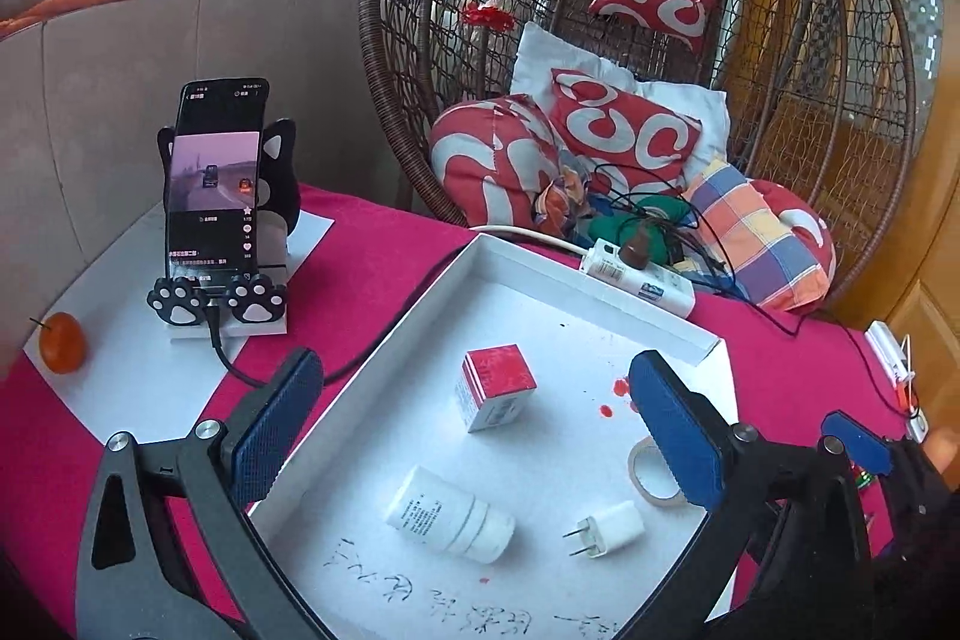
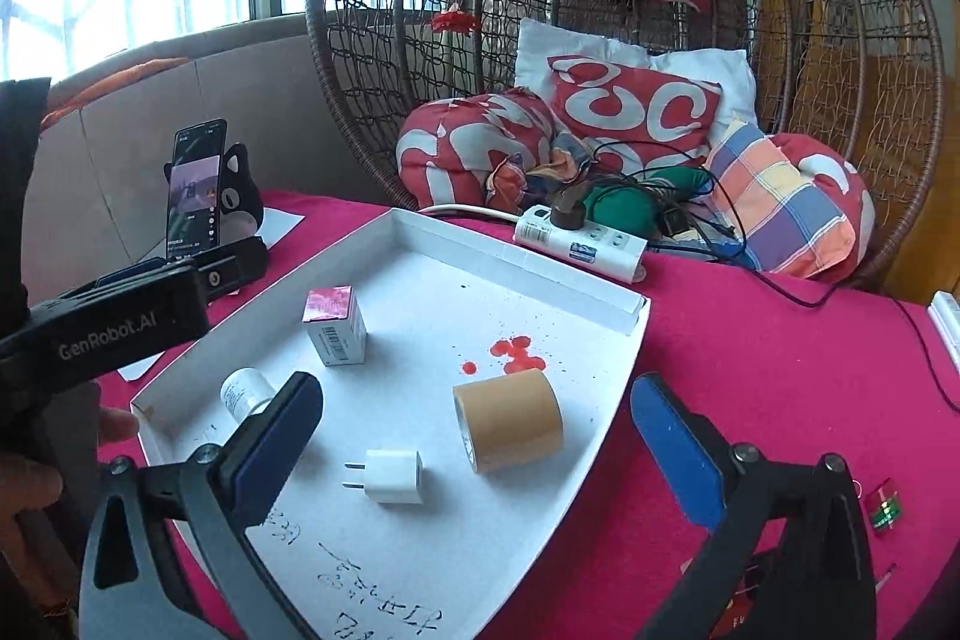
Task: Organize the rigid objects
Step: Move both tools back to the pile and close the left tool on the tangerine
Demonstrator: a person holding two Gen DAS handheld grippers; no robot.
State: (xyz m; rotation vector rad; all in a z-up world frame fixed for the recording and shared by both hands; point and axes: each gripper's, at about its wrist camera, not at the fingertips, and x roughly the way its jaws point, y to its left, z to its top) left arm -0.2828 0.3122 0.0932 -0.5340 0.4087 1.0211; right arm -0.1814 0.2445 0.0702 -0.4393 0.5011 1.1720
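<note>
Both spread wide, pinching nothing: left gripper [image 1: 474, 424], right gripper [image 2: 474, 436]. Could roll off the white tray's [image 2: 516, 250] possibly unwalled right edge if nudged: tape roll [image 2: 510, 418].

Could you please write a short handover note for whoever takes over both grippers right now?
Left gripper: open, holding nothing, above the shallow white cardboard tray.
Right gripper: open, holding nothing, above the same tray.
In the tray: red-topped small carton, white plastic bottle lying on its side, white two-pin charger plug, tan roll of tape.
Done: these four sit in the tray.
Left: small red-green items lie on the magenta cloth; I cannot tell whether they belong.
</note>
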